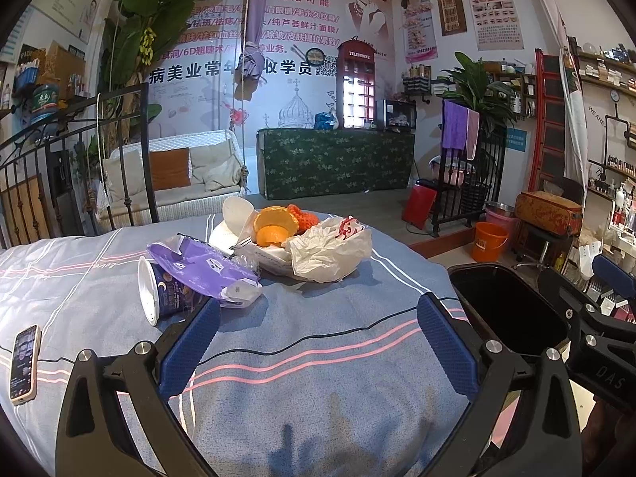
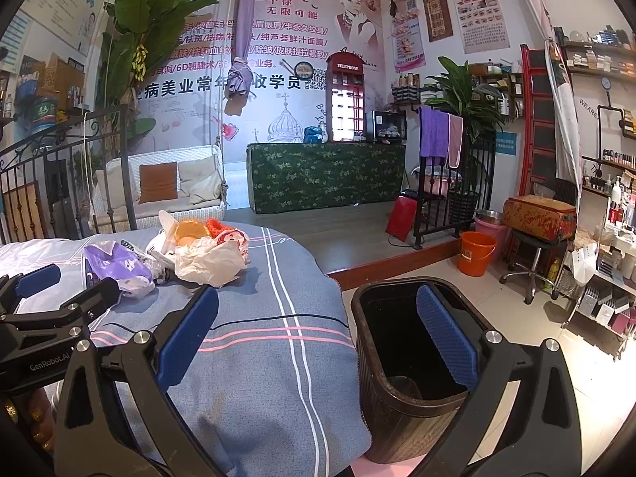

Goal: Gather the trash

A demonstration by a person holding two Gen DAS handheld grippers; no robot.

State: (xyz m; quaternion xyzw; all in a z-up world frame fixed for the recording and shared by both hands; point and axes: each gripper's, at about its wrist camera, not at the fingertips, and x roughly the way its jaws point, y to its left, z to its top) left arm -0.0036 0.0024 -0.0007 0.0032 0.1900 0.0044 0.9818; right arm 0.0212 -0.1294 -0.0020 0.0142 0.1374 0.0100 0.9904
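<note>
Trash pile (image 1: pixel 278 250) beyond both gaping, empty tools, phone (image 1: pixel 24 363) left, bin (image 2: pixel 409 361) right

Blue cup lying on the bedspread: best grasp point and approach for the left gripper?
Pinch the blue cup across its side wall, just behind the white rim, coming down from above. It lies tipped, mouth toward the camera, with the purple wrapper draped over its far end. The left gripper is open.

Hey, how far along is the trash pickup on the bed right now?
Nothing looks done: the black bin holds almost nothing. Nothing is in hand; the left tool and right tool are both open. Left on the bed: purple wrapper, tipped cup, orange peels, crumpled bag.
</note>
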